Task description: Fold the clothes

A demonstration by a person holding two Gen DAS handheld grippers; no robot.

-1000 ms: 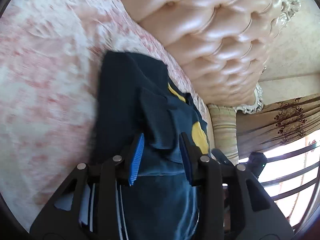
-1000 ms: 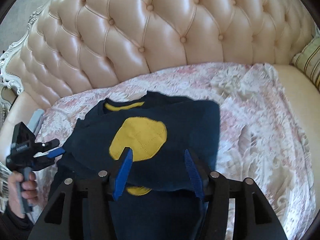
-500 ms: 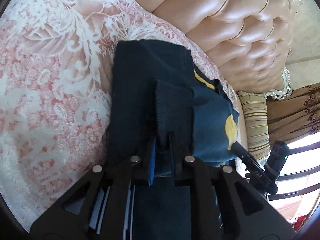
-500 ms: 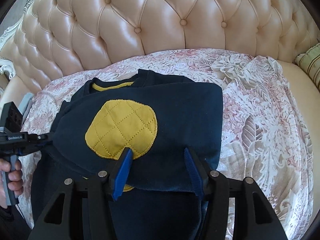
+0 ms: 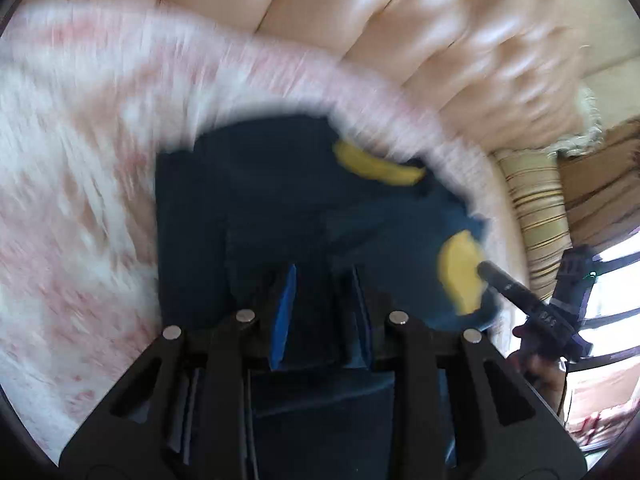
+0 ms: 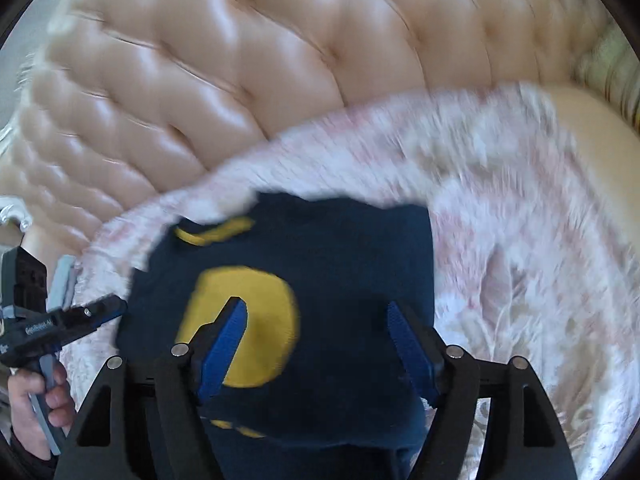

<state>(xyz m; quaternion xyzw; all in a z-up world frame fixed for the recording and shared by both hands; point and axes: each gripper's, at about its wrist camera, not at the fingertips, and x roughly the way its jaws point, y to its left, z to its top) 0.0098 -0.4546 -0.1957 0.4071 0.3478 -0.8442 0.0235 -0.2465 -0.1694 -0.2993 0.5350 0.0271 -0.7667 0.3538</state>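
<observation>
Two markings, both on the black gripper bodies, each seen from the other hand's camera.

(a) Right wrist view, left edge: a line of small white lettering [image 6: 38, 326] runs along the side of my left gripper [image 6: 116, 306], just above my hand [image 6: 44, 396]. It seems to read "GenRobot.AI"; motion blur leaves several characters uncertain.

(b) Left wrist view, right edge: pale raised capitals [image 5: 546, 316] stand on the side of my right gripper [image 5: 484, 268], behind its fingers. They appear to read "DAS", tilted with the body. Any characters before or after them are too blurred to make out.
</observation>
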